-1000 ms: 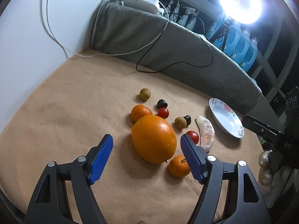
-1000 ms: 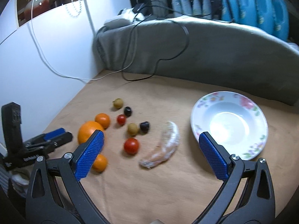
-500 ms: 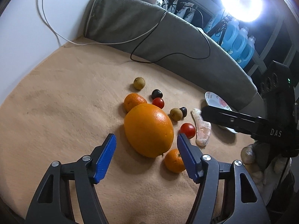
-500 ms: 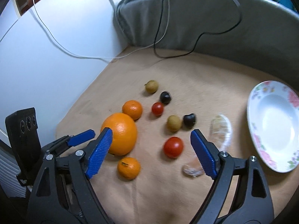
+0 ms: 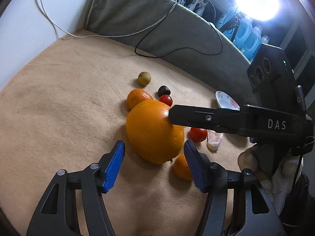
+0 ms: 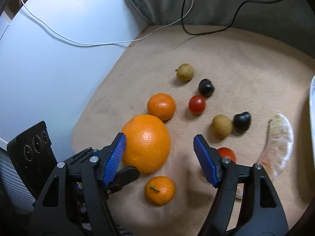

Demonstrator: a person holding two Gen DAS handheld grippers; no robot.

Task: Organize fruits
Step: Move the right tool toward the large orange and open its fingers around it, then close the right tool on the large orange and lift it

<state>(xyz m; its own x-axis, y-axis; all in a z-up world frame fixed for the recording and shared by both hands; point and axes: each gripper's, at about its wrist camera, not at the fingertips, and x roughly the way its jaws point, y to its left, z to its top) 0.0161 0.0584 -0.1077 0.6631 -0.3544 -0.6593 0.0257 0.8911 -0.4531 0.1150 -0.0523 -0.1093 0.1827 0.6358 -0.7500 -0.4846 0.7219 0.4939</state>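
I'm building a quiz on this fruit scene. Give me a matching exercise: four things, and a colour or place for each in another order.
Things:
1. big orange
2. plate
3. cherry
4. pomelo slice

Descriptions:
A. nearly black
B. pale, translucent crescent
C. between the right claw's pads
D. white, floral rim

Pairs: 1-C, 2-D, 3-A, 4-B

text: "das" | white letters | on black body of right gripper (image 5: 170, 116)
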